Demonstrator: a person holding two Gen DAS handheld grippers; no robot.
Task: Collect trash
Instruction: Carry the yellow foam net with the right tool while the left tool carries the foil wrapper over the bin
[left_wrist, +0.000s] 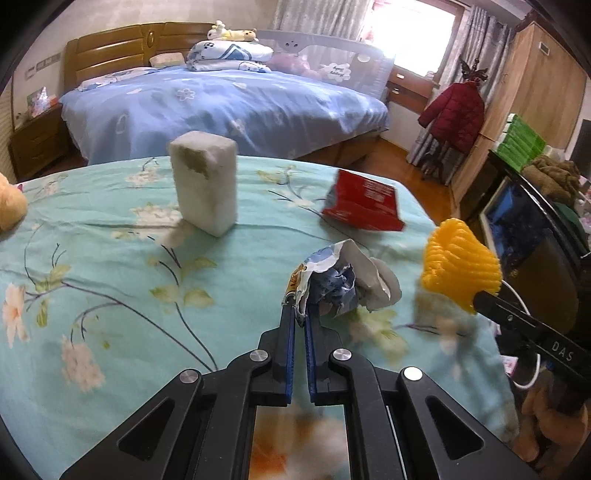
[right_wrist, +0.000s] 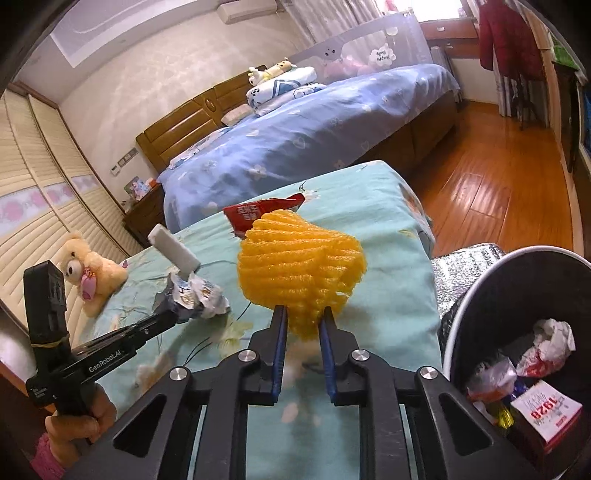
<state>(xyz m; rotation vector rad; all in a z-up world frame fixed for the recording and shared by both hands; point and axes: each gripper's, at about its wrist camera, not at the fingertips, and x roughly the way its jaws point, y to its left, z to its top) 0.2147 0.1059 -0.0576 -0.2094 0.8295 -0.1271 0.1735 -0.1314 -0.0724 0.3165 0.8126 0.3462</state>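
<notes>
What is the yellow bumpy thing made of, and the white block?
The yellow bumpy thing looks like soft foam netting: ribbed mesh strands, matte, squashed where the fingers pinch it. The white block looks like sponge or foam: fuzzy matte faces, one worn patch.

I see ribbed yellow foam netting (right_wrist: 301, 269) and a crinkled, glossy foil wrapper (left_wrist: 332, 282). The tablecloth (left_wrist: 110, 258) looks like soft matt cotton; the floor (right_wrist: 498, 177) is polished wood.

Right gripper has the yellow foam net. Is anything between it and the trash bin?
Nothing visible. The yellow foam net is clamped in the right gripper above the tablecloth; the trash bin stands open to its right, holding only trash.
</notes>
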